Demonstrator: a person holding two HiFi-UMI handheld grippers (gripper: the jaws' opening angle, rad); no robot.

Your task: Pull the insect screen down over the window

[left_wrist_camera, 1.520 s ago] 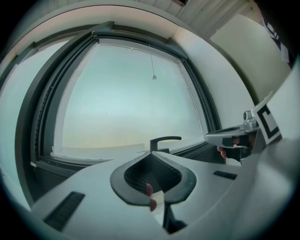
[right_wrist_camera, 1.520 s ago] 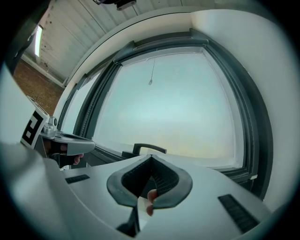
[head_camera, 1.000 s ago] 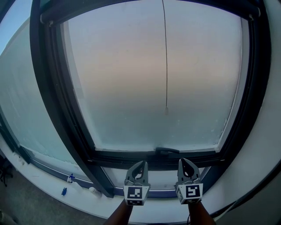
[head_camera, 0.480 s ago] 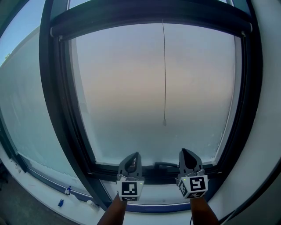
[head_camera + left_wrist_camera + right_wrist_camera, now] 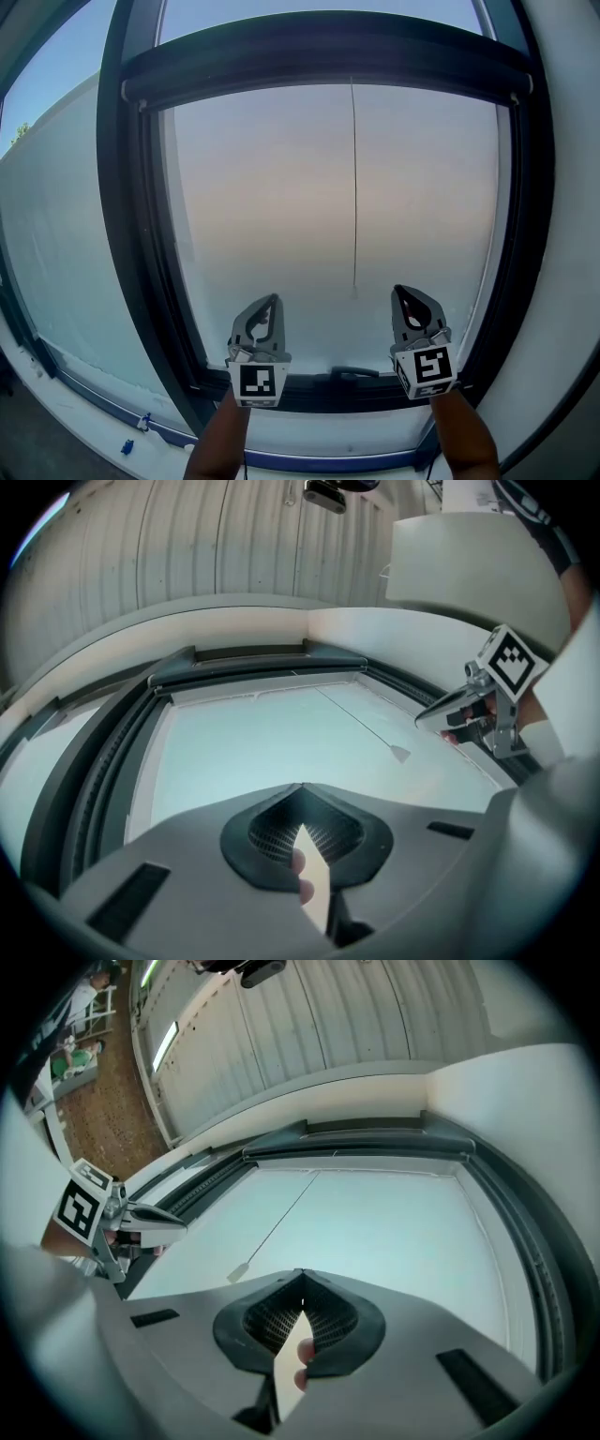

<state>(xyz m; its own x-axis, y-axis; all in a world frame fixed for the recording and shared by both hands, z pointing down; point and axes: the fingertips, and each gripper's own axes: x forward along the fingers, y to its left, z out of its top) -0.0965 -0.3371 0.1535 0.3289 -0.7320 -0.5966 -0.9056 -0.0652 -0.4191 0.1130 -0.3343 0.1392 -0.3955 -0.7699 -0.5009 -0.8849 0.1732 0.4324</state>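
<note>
The window (image 5: 281, 206) has a dark frame, and the rolled-up insect screen's dark bar (image 5: 328, 52) runs across its top. A thin pull cord (image 5: 353, 187) hangs from that bar and ends in a small toggle (image 5: 354, 292). My left gripper (image 5: 270, 302) is shut and empty, low in front of the pane and left of the cord. My right gripper (image 5: 405, 294) is also shut and empty, just right of the toggle and apart from it. The left gripper view shows the cord (image 5: 361, 726), the toggle (image 5: 400, 753) and the bar (image 5: 253, 658). The right gripper view shows the toggle (image 5: 240, 1272).
A dark window handle (image 5: 354, 373) sits on the bottom frame between the two grippers. A second pane (image 5: 56, 234) lies to the left, with a white sill holding small blue bits (image 5: 126, 446). White wall (image 5: 572, 234) borders the window on the right.
Both grippers have risen from the bottom frame to in front of the lower pane, still shut. The view has tilted up, so the top bar shows fully.
</note>
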